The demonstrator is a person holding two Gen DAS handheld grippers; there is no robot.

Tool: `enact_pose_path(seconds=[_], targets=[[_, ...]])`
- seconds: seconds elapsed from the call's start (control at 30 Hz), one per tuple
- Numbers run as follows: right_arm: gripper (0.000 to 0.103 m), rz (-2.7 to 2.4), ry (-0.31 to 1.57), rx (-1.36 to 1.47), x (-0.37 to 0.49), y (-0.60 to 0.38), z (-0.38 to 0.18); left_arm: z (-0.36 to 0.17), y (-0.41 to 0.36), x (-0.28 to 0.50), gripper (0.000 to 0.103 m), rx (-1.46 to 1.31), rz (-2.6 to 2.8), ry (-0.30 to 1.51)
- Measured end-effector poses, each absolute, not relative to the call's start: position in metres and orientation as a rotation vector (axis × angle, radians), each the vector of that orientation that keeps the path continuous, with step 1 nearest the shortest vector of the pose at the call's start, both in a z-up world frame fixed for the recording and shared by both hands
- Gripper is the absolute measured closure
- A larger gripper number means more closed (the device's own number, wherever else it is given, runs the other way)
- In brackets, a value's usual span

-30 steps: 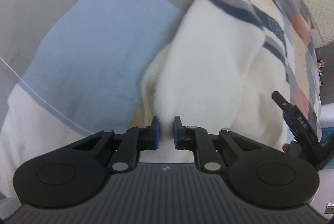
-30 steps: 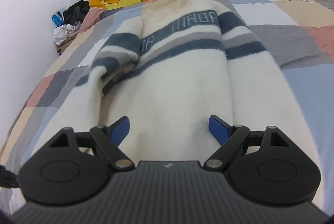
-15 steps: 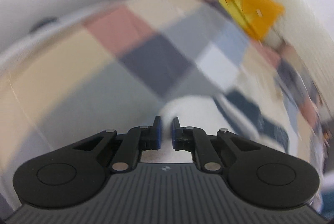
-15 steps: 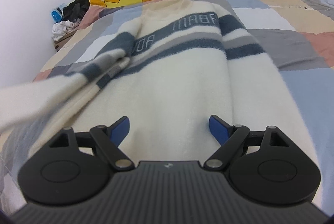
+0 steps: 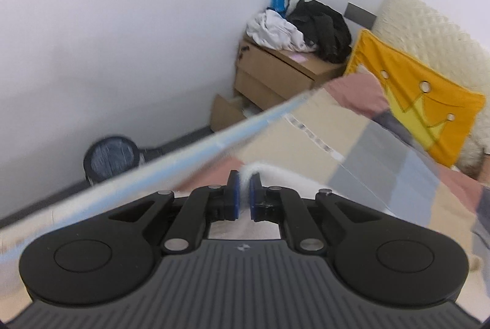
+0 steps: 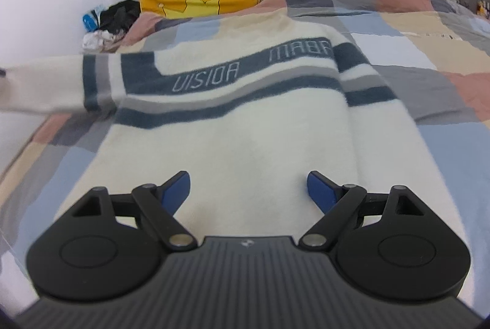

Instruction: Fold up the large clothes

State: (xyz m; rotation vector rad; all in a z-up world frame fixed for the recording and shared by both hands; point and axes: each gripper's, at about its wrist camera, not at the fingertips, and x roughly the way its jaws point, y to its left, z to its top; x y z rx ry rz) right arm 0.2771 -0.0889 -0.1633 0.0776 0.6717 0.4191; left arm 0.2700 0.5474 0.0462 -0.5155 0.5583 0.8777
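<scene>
Pinching the sweater (image 6: 245,126) sleeve, left claw (image 5: 243,194); right claw (image 6: 248,188) spread wide

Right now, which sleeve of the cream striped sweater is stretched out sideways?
The sleeve on the image's left, pulled straight out off the cream striped sweater by the left gripper. The other sleeve lies along the body.
</scene>
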Motion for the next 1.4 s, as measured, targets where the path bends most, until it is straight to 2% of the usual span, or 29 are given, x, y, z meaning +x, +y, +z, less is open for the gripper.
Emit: enact_pose_path(seconds=[0.1, 0.3, 0.6, 0.67, 0.7, 0.77, 0.8, 0.83, 1.13, 1.4], targets=[[0.016, 0.400, 0.679, 0.082, 0.281, -0.085, -0.164, 0.024, 0.582, 0.295, 0.096, -0.501, 0.903, 0.577], [0.019, 0.344, 0.714, 0.099, 0.288, -0.084, -0.170, -0.054, 0.631, 0.331, 0.095, -0.459, 0.929, 0.680], [0.019, 0.297, 0.777, 0.095, 0.297, -0.086, -0.180, -0.140, 0.652, 0.330, 0.092, -0.507, 0.902, 0.725], [0.018, 0.297, 0.777, 0.091, 0.296, -0.085, -0.182, -0.143, 0.651, 0.328, 0.089, -0.499, 0.881, 0.729], [0.018, 0.297, 0.776, 0.088, 0.296, -0.085, -0.181, -0.142, 0.650, 0.326, 0.083, -0.508, 0.875, 0.734], [0.018, 0.296, 0.775, 0.094, 0.295, -0.086, -0.180, -0.137, 0.647, 0.319, 0.065, -0.558, 0.872, 0.732], [0.018, 0.296, 0.775, 0.103, 0.295, -0.087, -0.179, -0.131, 0.644, 0.316, 0.051, -0.578, 0.861, 0.726], [0.018, 0.296, 0.774, 0.109, 0.295, -0.087, -0.179, -0.126, 0.641, 0.312, 0.044, -0.586, 0.857, 0.721], [0.019, 0.304, 0.767, 0.144, 0.291, -0.093, -0.175, -0.066, 0.581, 0.256, 0.039, -0.610, 0.823, 0.708], [0.019, 0.315, 0.751, 0.170, 0.279, -0.102, -0.171, -0.051, 0.488, 0.197, 0.039, -0.725, 0.638, 0.742]])
